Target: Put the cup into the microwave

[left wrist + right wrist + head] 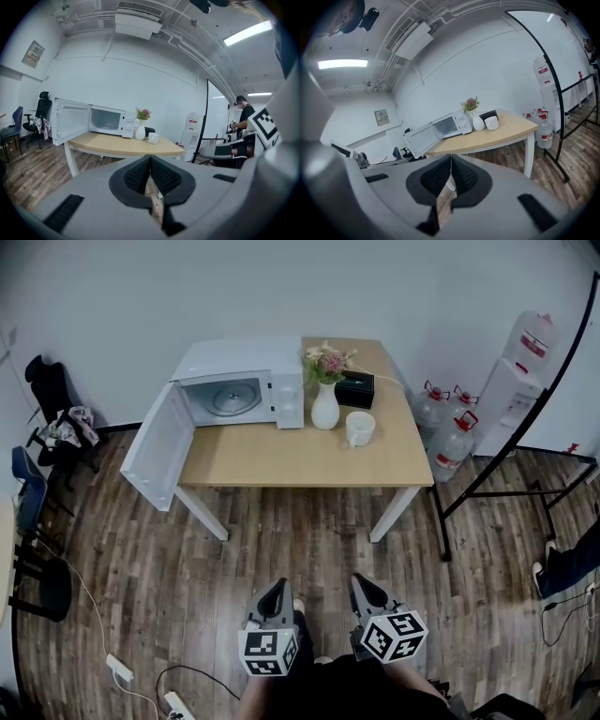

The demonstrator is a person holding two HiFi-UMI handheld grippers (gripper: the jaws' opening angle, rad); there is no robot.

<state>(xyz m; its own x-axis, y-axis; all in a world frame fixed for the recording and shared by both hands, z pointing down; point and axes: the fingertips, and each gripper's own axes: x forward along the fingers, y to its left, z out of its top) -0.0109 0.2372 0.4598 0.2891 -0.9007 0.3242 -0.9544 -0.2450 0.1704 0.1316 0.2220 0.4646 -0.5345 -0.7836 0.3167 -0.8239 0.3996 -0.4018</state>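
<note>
A white cup point(360, 428) stands on the wooden table point(281, 460), right of a white vase with flowers point(325, 401). The white microwave point(242, 383) sits at the table's back left with its door point(159, 448) swung wide open and its cavity empty. Both grippers hang low over the floor, well short of the table: my left gripper point(276, 590) and my right gripper point(364, 585) are both shut with nothing between their jaws. The left gripper view shows the cup point(153, 138) and microwave point(107, 120) far ahead; in the right gripper view the cup point(491, 123) is equally distant.
A black box point(354, 389) lies behind the cup. Water bottles point(448, 432) and a dispenser point(520, 367) stand right of the table, beside a black metal rack point(525, 460). Office chairs point(42, 409) sit at the left. Cables and a power strip point(122, 669) lie on the wood floor.
</note>
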